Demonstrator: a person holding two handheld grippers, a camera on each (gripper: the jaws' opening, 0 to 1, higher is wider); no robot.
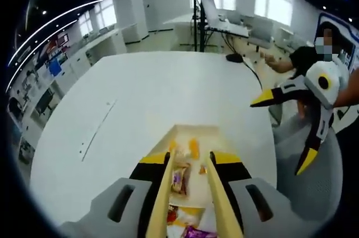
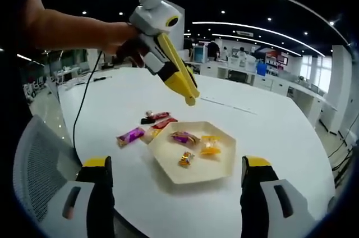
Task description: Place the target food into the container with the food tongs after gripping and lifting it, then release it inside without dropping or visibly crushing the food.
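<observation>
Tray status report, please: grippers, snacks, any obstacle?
Left gripper holds tongs above tray, nothing gripped. Right gripper open. Three snacks in tray, three beside.

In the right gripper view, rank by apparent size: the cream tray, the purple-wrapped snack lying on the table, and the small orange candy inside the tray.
1. cream tray, clearly largest.
2. purple-wrapped snack on the table, left of the tray.
3. small orange candy in the tray, smallest, though the margin over the snack is modest.
</observation>
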